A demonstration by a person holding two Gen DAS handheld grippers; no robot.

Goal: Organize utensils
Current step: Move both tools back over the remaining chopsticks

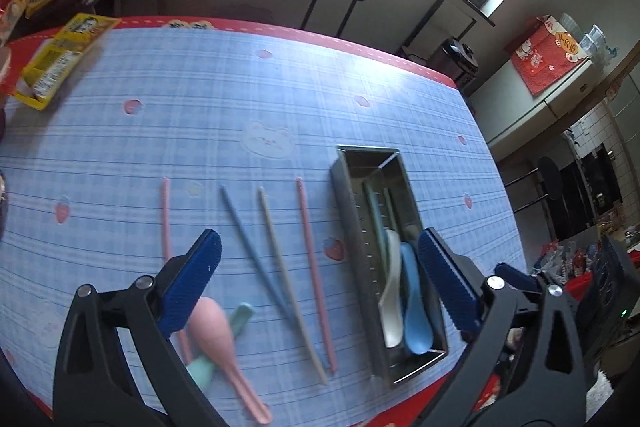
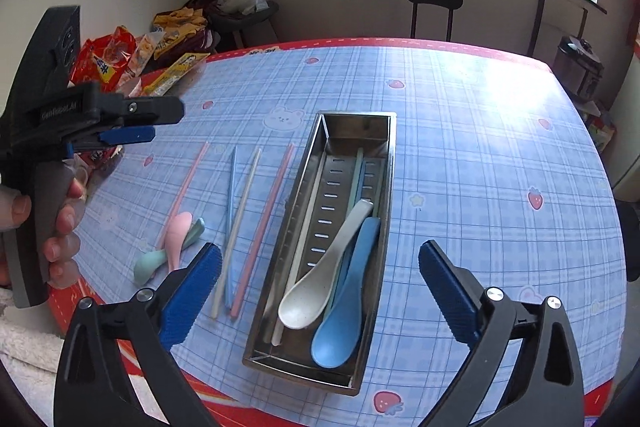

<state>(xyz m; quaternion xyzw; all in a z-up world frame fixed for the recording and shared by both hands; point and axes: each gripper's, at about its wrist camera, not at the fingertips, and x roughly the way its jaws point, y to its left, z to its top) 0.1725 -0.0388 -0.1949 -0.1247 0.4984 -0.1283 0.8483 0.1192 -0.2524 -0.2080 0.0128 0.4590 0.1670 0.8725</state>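
Both of my hand-held grippers hang released above the tabletop point(image 2: 460, 131): the left hand-held gripper point(image 1: 320, 279) with its jaws spread wide over the loose utensils, the right hand-held gripper point(image 2: 320, 291) just as wide over the steel tray point(image 2: 280, 251), nothing between the pads of either. Inside the tray lie a white spoon point(image 2: 320, 275) and a blue spoon point(image 2: 344, 303) atop several chopsticks. Left of the tray, four chopsticks wait on the blue checked cloth: a pink one point(image 2: 264, 223) nearest it, then a beige point(image 2: 240, 223), a blue point(image 2: 231, 211) and, further left, another pink point(image 2: 188, 183). At the near left, a pink spoon point(image 2: 178, 235) lies crossed over a mint spoon point(image 2: 160, 259), the two touching. As I judge it, that crossing is the hazard: closing on one could drag or flick the other toward the near edge. The beige and blue chopsticks, converging at their near ends, could come up together or roll away from a loose pinch. The tray's crowded near end may also tip a spoon over the rim.
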